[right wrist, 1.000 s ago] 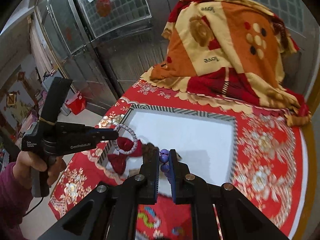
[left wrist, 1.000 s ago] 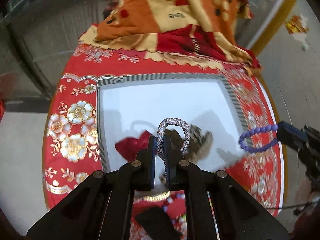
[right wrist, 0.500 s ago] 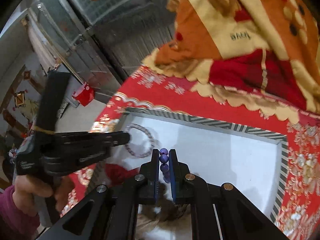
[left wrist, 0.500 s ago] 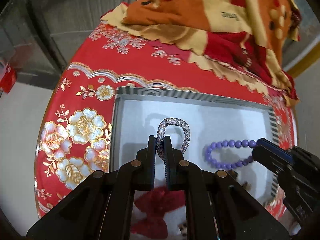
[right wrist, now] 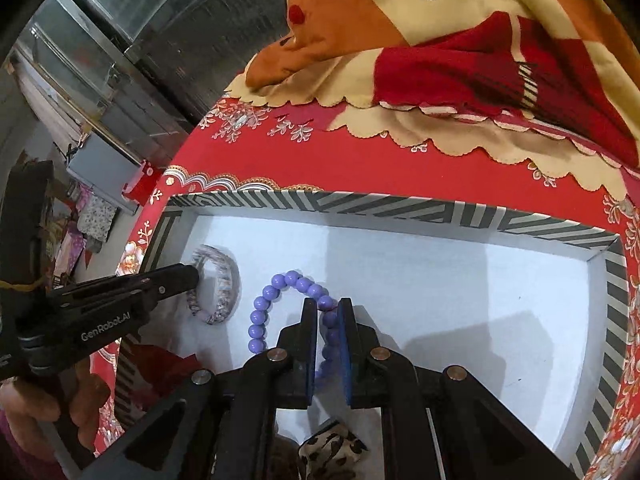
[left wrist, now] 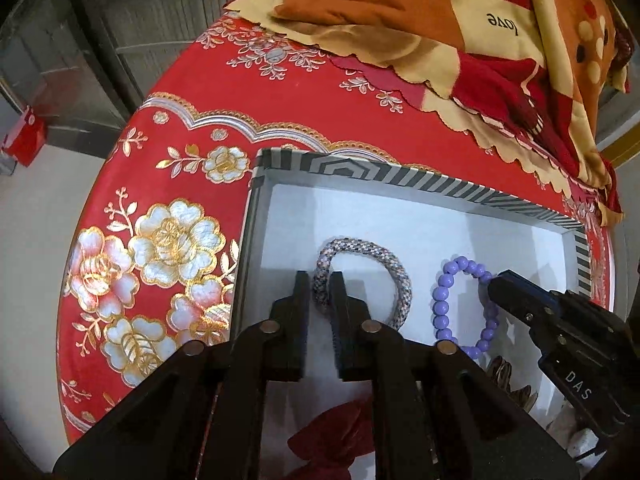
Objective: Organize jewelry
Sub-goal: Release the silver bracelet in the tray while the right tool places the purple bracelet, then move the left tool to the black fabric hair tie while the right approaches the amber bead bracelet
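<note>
Purple beads are sitting between the pads of your right gripper (right wrist: pixel 329 316), which is clamped on the purple bracelet (left wrist: pixel 464 308). That bracelet is lying on the white floor of the striped box (right wrist: pixel 400 204), near its middle.

Your left gripper (left wrist: pixel 320 292) has just been opening. Its jaws are standing slightly apart, with one side of the braided bracelet (left wrist: pixel 362 276) between them. The pads look clear of the cord. The braided bracelet is resting flat by the box's left wall.

Step in hand, as judged: release both bracelets side by side in the box.
- You are letting go on the left. Widen those jaws further before lifting, so the cord is not dragged up with a pad.
- On the right, open only once the beads are fully lying on the floor. Round beads are likely to roll or shift if dropped.
- Lift each gripper straight up, away from the box wall.
- Keep the two loops apart, not overlapping.

A red bow (left wrist: pixel 332 436) and a leopard-print piece (right wrist: pixel 332 456) are lying at the box's near edge.

Readable writing:
- "GenRobot.AI" on the left gripper's body.
- "DAS" on the right gripper's body.
- "love", upside down, on the blanket (right wrist: pixel 440 20) beyond the box.
</note>
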A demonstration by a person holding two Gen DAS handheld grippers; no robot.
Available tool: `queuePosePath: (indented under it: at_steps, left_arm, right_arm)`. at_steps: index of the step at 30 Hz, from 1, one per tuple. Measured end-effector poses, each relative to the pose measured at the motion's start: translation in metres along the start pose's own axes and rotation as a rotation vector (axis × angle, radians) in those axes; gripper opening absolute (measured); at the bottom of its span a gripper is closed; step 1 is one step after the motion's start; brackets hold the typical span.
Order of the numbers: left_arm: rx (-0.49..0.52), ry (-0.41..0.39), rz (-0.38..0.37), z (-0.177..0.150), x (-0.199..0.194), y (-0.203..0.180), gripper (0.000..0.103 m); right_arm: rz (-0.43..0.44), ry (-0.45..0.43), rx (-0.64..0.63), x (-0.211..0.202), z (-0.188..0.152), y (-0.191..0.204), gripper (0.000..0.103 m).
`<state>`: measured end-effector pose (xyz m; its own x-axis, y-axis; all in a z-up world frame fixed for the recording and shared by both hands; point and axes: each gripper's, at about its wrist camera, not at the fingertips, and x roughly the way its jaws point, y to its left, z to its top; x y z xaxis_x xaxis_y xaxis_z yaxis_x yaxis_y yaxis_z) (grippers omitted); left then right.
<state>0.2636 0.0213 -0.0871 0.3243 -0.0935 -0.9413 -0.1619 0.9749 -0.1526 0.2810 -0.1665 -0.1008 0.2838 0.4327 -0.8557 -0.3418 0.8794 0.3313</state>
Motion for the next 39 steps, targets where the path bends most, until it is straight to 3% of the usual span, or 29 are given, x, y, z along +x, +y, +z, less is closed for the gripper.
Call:
queuePosePath:
  at_steps: [1,2,4,13,26,39]
  left_arm:
    - [-0.01,0.0,-0.003,-0.001,-0.001,0.001,0.031]
    - [-0.019,-0.002,-0.014,-0.003,-0.003,0.002,0.038]
    - [-0.027,-0.01,-0.037,-0.006,-0.009,0.002,0.043]
    - [0.043,-0.111,0.016,-0.036,-0.058,-0.012,0.044]
    - [0.149,-0.177,0.001,-0.121,-0.113,-0.024,0.044]
    - [0.232,-0.213,0.023,-0.182,-0.151,-0.018,0.044]
  right_arm:
    - [-0.002,-0.002,-0.002,-0.002,-0.001,0.0,0.015]
    - [0.0,-0.007,-0.002,-0.005,-0.002,0.0,0.027]
    - [0.005,-0.025,-0.001,-0.014,-0.006,0.001,0.041]
    - [-0.084,-0.12,-0.06,-0.081,-0.041,0.02,0.042]
    - [-0.174,-0.169,0.028,-0.157,-0.126,0.033,0.042]
    - [-0.226,-0.203,0.077,-0.186,-0.199,0.063,0.041]
